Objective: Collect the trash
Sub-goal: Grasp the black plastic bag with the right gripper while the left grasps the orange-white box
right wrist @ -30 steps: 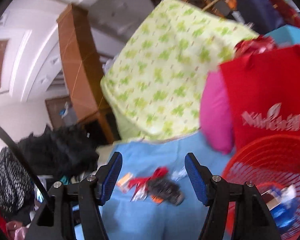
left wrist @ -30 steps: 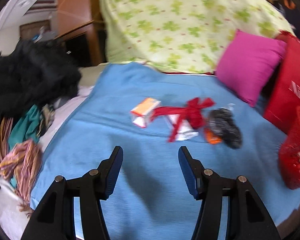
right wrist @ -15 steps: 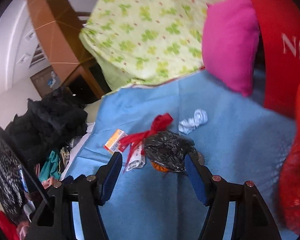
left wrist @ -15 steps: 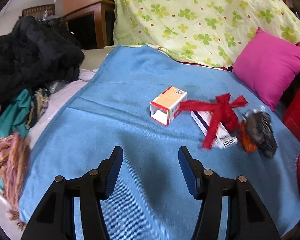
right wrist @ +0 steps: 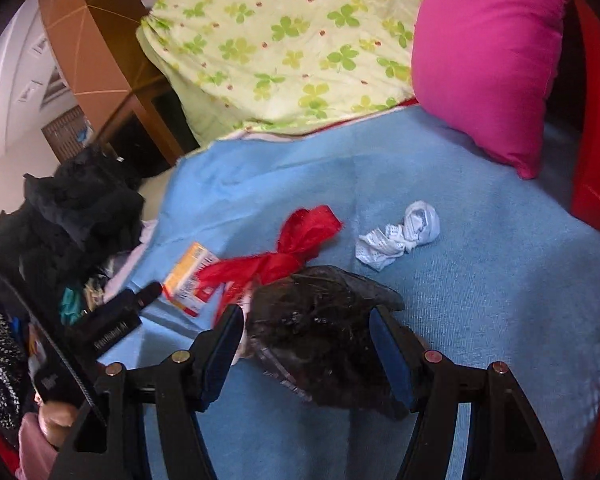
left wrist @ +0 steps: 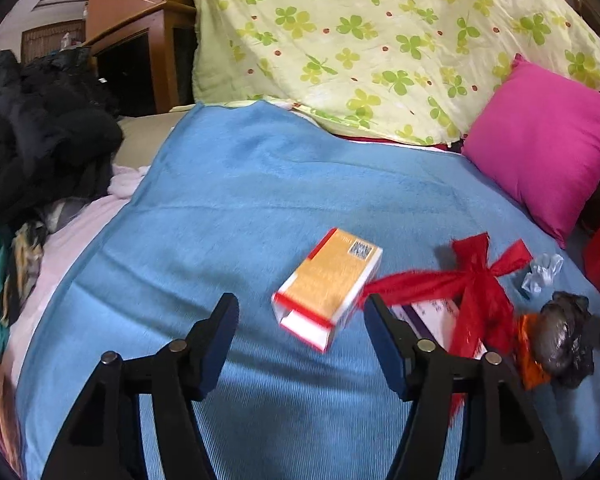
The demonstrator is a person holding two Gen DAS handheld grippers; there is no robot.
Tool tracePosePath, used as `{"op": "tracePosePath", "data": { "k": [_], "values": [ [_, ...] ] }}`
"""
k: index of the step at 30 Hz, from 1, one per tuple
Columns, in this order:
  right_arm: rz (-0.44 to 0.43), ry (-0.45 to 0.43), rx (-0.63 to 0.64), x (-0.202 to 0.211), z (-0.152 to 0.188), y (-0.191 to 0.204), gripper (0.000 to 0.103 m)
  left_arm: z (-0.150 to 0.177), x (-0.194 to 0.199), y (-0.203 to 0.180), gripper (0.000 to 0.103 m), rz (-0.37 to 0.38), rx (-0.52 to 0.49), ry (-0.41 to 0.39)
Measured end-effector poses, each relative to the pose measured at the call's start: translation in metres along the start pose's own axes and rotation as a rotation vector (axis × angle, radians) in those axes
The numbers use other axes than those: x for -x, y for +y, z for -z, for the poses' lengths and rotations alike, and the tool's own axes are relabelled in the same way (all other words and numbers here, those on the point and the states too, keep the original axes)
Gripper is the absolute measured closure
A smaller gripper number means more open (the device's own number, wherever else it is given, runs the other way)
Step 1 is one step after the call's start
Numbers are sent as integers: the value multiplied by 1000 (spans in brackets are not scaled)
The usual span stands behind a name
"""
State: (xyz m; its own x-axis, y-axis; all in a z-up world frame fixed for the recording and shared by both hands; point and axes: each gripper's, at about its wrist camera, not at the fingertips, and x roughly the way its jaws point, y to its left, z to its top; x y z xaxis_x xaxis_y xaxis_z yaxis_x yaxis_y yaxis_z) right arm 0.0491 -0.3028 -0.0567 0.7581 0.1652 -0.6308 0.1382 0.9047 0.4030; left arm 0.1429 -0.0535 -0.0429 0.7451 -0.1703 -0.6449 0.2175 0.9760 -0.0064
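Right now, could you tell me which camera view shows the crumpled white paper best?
The right wrist view: the crumpled white paper lies whole and sharp on the blue blanket. The left wrist view shows it small near the right edge.

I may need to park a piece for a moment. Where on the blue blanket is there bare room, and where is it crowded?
Bare: the blue blanket between the black clothes pile and the orange box, and beyond the crumpled paper toward the pink pillow. Crowded: box, red ribbon and black bag bunch together.
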Motion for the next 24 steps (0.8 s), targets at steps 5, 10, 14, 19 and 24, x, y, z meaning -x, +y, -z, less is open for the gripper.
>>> {"op": "tracePosePath", "data": {
  "k": [5, 10, 14, 19, 24],
  "values": [
    [41, 35, 6, -14, 3, -6, 37, -8, -22, 1, 35, 44, 21, 41],
    [55, 44, 7, -14, 4, -18, 57, -8, -38, -6, 35, 60, -7, 76],
    [44, 45, -17, -10, 2, -27, 64, -7, -49, -1, 35, 53, 11, 106],
    [42, 27, -21, -4, 1, -27, 69, -1, -56, 2, 44, 69, 36, 137],
    [27, 18, -40, 1, -1, -28, 73, 0, -49, 4, 46, 76, 34, 110]
  ]
}}
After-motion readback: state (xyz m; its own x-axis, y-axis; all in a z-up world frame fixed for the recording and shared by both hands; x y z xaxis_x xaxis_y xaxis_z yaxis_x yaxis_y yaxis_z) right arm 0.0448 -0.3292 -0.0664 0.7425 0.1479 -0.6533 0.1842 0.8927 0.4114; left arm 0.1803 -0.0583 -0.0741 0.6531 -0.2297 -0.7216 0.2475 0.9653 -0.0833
